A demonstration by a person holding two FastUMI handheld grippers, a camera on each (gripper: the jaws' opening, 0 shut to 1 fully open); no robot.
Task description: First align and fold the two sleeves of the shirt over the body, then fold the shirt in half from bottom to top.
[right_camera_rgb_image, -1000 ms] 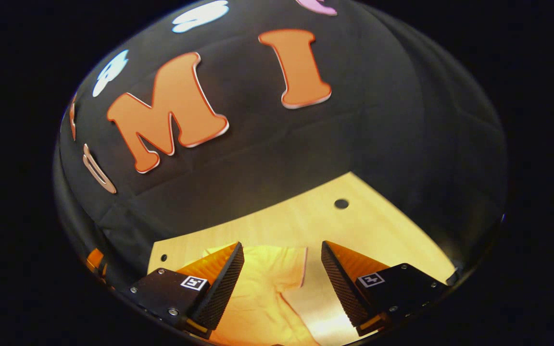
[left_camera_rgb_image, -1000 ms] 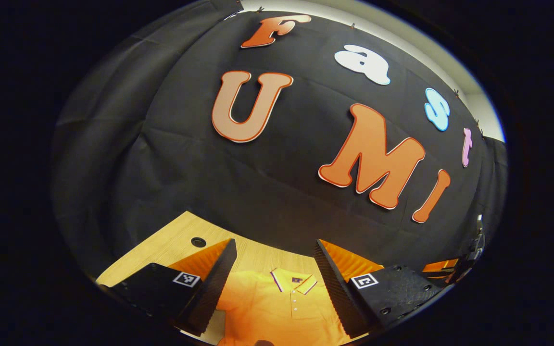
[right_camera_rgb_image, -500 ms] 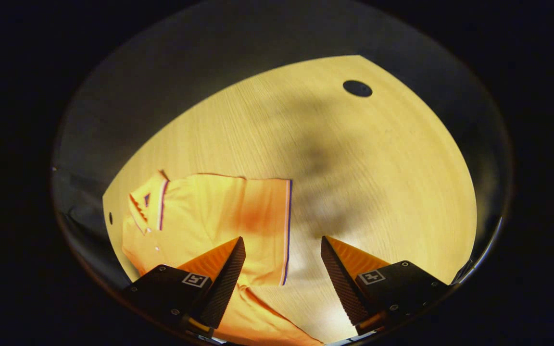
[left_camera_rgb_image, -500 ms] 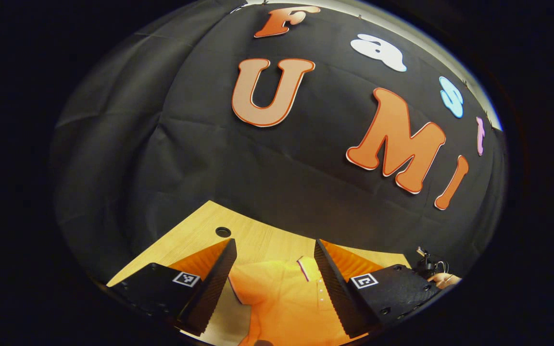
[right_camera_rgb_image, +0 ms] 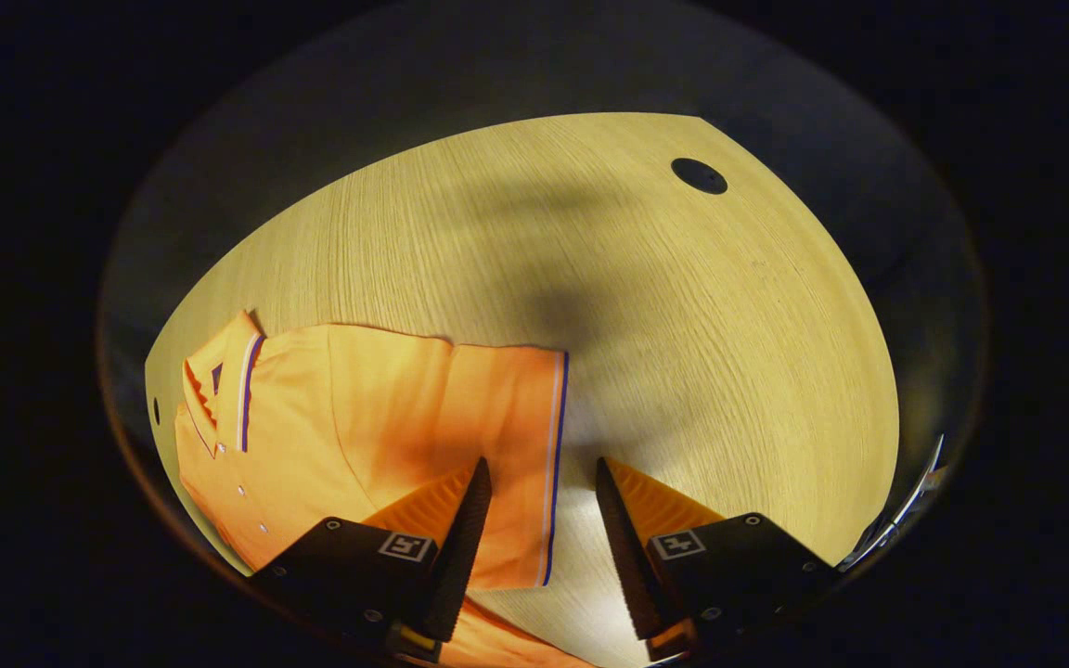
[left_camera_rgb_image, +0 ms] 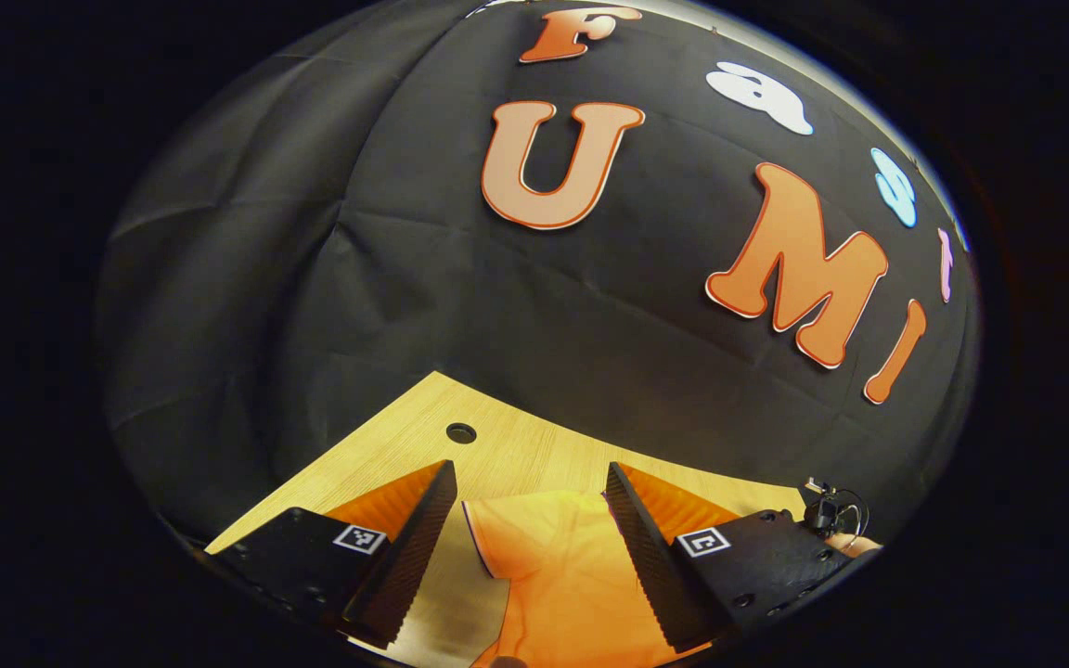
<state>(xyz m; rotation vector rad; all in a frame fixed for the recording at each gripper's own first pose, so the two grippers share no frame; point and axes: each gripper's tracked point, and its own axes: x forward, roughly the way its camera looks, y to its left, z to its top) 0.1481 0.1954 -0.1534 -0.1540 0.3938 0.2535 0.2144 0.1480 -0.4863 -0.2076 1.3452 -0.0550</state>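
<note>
— Nearest in the right gripper view? 
— Right gripper (right_camera_rgb_image: 534, 520), fingers parted, narrow gap, nothing pinched; sleeve hem with its striped edge (right_camera_rgb_image: 555, 464) lying in that gap, clear of both fingers.

— And in the left gripper view? 
— Left gripper (left_camera_rgb_image: 530, 529), fingers set wide apart, holding nothing; orange cloth flat between and beneath them.

— The shirt? 
— Orange polo shirt (right_camera_rgb_image: 358, 436), spread flat on the table, collar (right_camera_rgb_image: 219, 380) toward the left edge of the right gripper view, buttons below it.

— Surface? 
— Pale wood-grain table (right_camera_rgb_image: 646, 325), soft shadow across the middle, round dark hole (right_camera_rgb_image: 699, 175) near the far corner; a similar hole (left_camera_rgb_image: 461, 432) in the left gripper view.

— Beyond? 
— Black creased cloth wall (left_camera_rgb_image: 312, 278) rising straight behind the table edge.
</note>
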